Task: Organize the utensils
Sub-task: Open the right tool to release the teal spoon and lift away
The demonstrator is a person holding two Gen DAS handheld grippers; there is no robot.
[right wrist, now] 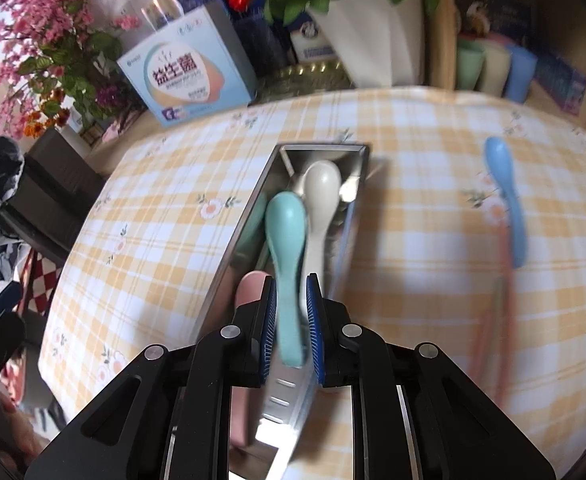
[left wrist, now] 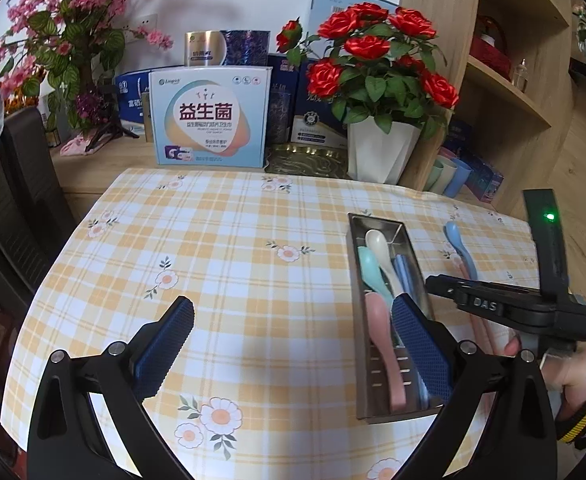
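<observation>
Right gripper [right wrist: 289, 320]: fingers close around the teal spoon's [right wrist: 287, 248] handle, over the near end of the steel tray [right wrist: 237, 240]; motion blur leaves it unclear whether the pads actually press it. Left gripper [left wrist: 293, 340]: fingers wide apart, nothing between them, above the checked cloth on the bench [left wrist: 213, 260], its right finger overlapping the tray in view. In the tray: pink spoon [left wrist: 385, 344] nearest, teal spoon, white spoon [right wrist: 321, 196] furthest. Right of the tray, on the cloth: blue spoon [right wrist: 505, 196]. Far edge: rose pot [left wrist: 381, 148], printed box [left wrist: 211, 118].
</observation>
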